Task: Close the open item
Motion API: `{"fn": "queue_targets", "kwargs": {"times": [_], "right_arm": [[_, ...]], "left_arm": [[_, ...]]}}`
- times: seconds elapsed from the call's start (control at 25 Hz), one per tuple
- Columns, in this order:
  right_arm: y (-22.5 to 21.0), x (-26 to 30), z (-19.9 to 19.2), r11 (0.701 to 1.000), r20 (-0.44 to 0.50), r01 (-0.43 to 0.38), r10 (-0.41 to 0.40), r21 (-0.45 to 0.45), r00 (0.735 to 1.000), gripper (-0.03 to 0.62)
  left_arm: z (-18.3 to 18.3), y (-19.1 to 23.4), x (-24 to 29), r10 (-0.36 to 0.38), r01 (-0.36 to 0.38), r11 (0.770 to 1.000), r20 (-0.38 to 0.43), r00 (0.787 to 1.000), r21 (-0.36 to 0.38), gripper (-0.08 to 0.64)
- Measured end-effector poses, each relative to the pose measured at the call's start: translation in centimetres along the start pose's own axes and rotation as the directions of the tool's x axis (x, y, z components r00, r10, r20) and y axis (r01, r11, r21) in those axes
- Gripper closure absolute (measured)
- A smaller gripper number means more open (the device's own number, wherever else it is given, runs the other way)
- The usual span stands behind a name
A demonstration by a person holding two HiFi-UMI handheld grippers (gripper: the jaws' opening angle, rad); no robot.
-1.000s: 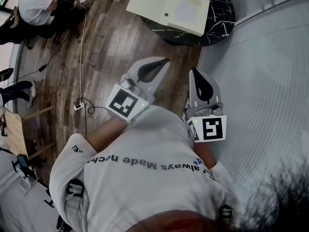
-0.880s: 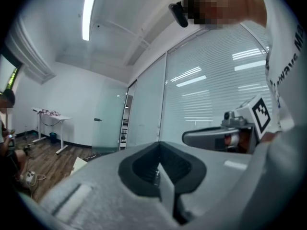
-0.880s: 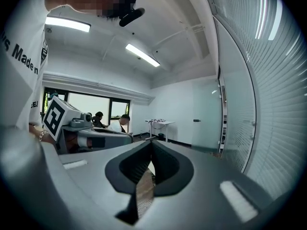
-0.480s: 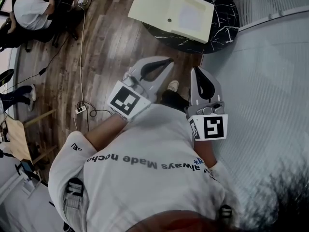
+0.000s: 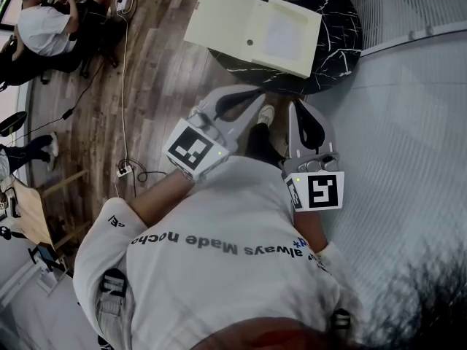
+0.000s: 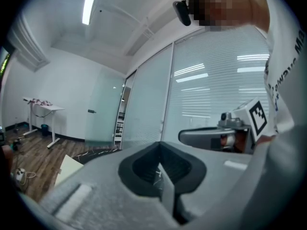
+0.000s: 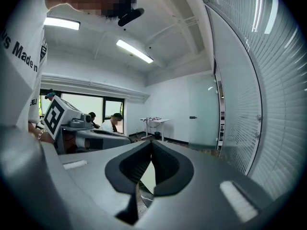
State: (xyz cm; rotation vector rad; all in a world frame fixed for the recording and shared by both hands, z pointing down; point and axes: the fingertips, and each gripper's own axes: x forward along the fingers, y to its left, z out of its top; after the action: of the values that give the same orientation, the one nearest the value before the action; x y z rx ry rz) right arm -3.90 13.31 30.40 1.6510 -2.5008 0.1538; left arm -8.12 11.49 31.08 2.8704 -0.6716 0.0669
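A flat cream box (image 5: 252, 28) lies with its lid folded open on a round black marble table (image 5: 339, 20) at the top of the head view. My left gripper (image 5: 257, 98) is shut and empty, its tips just short of the table's near edge. My right gripper (image 5: 298, 106) is beside it, also shut and empty. In the left gripper view the shut left gripper (image 6: 159, 145) points level, with a corner of the cream box (image 6: 68, 169) low at the left. In the right gripper view the right gripper (image 7: 151, 143) has its jaws together, and part of the box is hidden behind them.
Wood floor with cables and a power strip (image 5: 120, 170) runs along the left. People sit at the far left (image 5: 44, 28). A glass wall with blinds (image 5: 408, 108) curves along the right. My shoe (image 5: 266, 114) shows between the grippers.
Both grippers have moved forward together towards the black table, and the box now lies closer to their tips. A shoe has come into view between them. The jaws stayed shut.
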Motion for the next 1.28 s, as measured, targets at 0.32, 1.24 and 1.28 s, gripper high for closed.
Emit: {"fn": "queue_targets", "kwargs": {"times": [0.32, 1.24, 1.28], "right_arm": [[-9.4, 3.6, 0.2, 0.999, 0.002, -0.032, 0.032, 0.008, 0.999, 0.591], [-22.6, 10.8, 0.0, 0.996, -0.017, -0.091, 0.091, 0.01, 0.996, 0.589], [-22.6, 11.4, 0.0, 0.996, -0.02, -0.092, 0.092, 0.009, 0.996, 0.591]], "left_arm": [[1.3, 3.2, 9.6, 0.052, -0.052, 0.999, -0.002, 0.999, 0.006, 0.557], [2.1, 11.2, 21.4, 0.209, -0.209, 0.978, -0.002, 0.978, 0.024, 0.557], [2.1, 11.8, 21.4, 0.21, -0.21, 0.977, -0.005, 0.978, 0.025, 0.557]]}}
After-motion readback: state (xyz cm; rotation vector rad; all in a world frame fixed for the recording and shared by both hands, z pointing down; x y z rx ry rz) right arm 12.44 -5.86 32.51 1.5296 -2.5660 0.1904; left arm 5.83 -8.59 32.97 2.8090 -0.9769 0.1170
